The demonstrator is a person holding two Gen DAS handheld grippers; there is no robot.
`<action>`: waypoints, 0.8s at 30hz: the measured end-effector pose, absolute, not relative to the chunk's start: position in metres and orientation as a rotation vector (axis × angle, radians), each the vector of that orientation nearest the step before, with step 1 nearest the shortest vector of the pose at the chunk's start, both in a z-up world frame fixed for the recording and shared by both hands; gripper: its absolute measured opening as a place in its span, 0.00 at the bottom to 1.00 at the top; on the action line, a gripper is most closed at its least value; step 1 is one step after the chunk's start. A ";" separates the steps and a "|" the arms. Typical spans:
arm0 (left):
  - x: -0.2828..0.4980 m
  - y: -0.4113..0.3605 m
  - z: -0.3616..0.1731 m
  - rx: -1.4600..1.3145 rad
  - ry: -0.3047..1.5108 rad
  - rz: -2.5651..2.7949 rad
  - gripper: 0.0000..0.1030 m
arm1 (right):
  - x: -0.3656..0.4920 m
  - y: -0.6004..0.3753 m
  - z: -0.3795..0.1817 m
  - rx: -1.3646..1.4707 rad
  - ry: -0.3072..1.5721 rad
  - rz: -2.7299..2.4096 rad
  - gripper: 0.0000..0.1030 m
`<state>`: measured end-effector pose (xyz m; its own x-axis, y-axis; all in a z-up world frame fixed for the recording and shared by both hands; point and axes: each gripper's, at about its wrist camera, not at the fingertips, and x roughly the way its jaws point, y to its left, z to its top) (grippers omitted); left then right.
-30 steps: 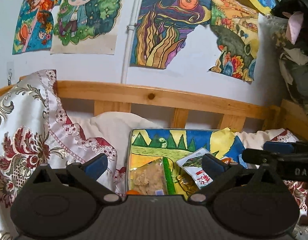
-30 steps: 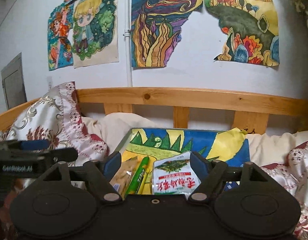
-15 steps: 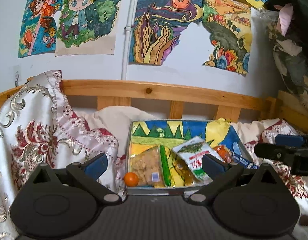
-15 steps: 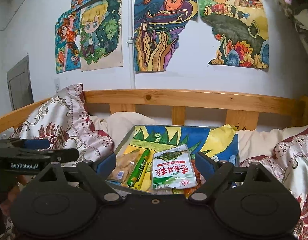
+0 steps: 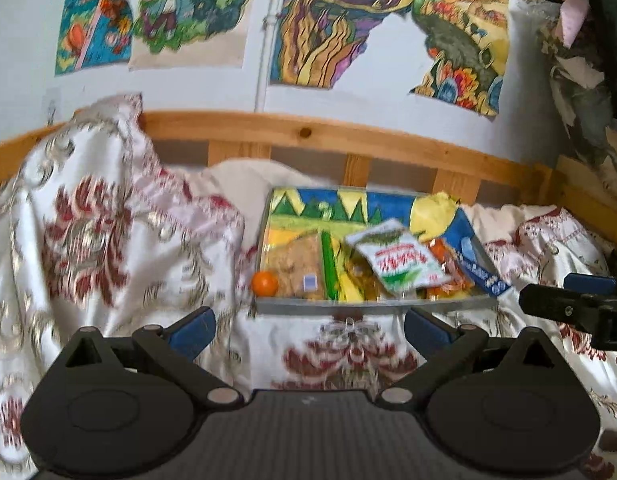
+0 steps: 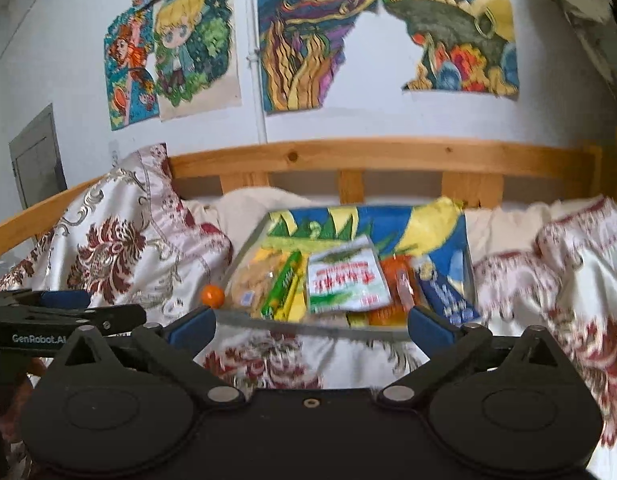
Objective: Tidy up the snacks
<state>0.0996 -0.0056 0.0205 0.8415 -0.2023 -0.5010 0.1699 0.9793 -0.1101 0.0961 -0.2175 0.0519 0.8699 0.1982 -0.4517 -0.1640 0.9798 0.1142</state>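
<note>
You are working in a home bedroom: a bed with a pine rail (image 6: 380,156) runs along a white wall, covered by a white satin quilt (image 5: 88,232) patterned in dark red and gold. Hand-coloured drawings (image 6: 304,36) hang taped above the rail, and a shallow tray (image 6: 328,330) of snack packets sits on the bedding.

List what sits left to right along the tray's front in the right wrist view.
Orange ball just outside the tray, clear bag of brown snacks, green stick pack, white and green packet, orange packets, blue pack.
</note>
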 end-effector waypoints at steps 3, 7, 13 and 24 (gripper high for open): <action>0.094 -0.002 0.015 -0.080 0.572 -0.185 0.99 | 0.089 -0.220 0.045 0.084 0.503 0.172 0.99; 0.088 0.001 0.011 -0.093 0.598 -0.168 0.99 | 0.081 -0.221 0.037 0.102 0.542 0.143 0.99; 0.081 0.000 0.004 -0.090 0.641 -0.159 0.99 | 0.069 -0.218 0.027 0.112 0.581 0.117 0.99; 0.080 -0.009 -0.008 -0.057 0.681 -0.175 0.99 | 0.066 -0.220 0.011 0.112 0.643 0.079 0.99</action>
